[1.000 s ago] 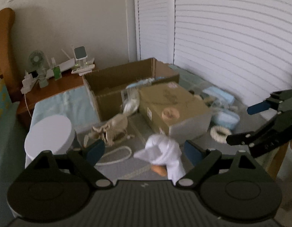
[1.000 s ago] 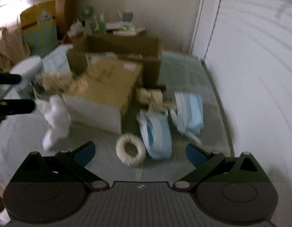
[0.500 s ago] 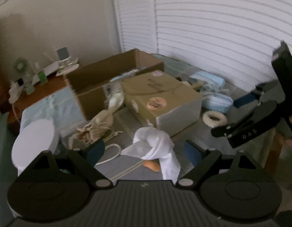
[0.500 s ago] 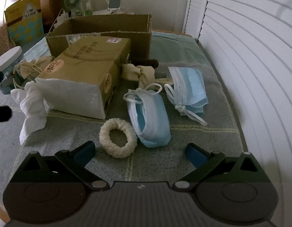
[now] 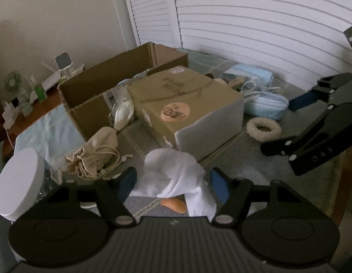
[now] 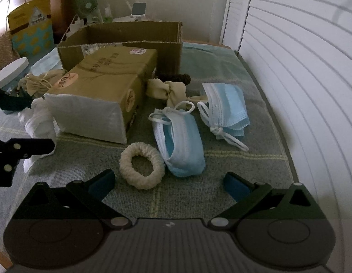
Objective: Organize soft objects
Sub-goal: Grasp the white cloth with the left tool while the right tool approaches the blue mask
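My left gripper (image 5: 172, 185) is open, its fingers on either side of a crumpled white cloth (image 5: 176, 173) that lies on the grey-green blanket; an orange object (image 5: 173, 204) peeks from under it. The cloth also shows in the right wrist view (image 6: 40, 120). My right gripper (image 6: 169, 182) is open and empty, just in front of a cream scrunchie (image 6: 141, 166) and a blue face mask (image 6: 180, 145). A second mask (image 6: 226, 111), a beige bow (image 6: 169, 91) and a dark scrunchie (image 6: 176, 77) lie beyond. A beige drawstring pouch (image 5: 96, 152) lies at the left.
A closed brown box (image 5: 185, 107) lies mid-surface, with an open cardboard box (image 5: 121, 75) behind it. A white-lidded jar (image 5: 16, 182) stands at the left. A louvred wall (image 6: 301, 68) runs along the right. A bedside table (image 5: 28, 104) holds a fan and small devices.
My left gripper has moved closer to the white cloth, which now sits between its fingers. My right gripper has steadied and come nearer the cream scrunchie and masks.
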A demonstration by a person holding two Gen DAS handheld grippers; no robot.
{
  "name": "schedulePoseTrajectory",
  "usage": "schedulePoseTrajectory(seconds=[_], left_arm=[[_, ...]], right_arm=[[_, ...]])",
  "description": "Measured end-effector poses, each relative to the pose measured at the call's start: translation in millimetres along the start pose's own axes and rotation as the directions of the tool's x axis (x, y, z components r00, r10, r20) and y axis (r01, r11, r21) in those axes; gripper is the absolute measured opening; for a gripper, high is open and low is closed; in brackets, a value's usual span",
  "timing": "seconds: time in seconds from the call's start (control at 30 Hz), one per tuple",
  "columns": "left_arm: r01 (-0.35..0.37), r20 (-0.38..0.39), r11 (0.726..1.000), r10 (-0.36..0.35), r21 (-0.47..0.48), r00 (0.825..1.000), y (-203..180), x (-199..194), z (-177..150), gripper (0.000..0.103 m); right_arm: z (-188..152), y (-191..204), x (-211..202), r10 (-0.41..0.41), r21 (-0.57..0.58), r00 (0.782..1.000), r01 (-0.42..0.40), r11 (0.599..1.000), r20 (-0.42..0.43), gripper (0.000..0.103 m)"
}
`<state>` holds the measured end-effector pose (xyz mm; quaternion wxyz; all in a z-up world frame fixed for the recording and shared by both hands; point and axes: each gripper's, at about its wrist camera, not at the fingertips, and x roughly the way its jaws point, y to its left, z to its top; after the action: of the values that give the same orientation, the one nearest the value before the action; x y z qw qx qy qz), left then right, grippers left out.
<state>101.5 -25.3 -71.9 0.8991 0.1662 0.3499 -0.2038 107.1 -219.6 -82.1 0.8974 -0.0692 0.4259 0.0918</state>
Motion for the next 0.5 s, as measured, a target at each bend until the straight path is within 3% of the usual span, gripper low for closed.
schedulePoseTrajectory(seconds=[0.23, 0.5], left_arm=[[-0.004, -0.007, 1.000, 0.004, -0.008, 1.000, -1.9, 5.9, 1.1, 0.061], [0.002, -0.011, 1.000, -0.002, -0.021, 1.000, -0.1, 5.8, 1.6, 0.061]], right_arm=[[0.6, -0.3, -1.2, 0.006, -0.002, 1.000, -0.006, 1.000, 0.000, 0.103], [12.0, -10.8, -16.2, 0.026, 0.027, 0.998, -0.028, 0.999, 0.052, 0.101]])
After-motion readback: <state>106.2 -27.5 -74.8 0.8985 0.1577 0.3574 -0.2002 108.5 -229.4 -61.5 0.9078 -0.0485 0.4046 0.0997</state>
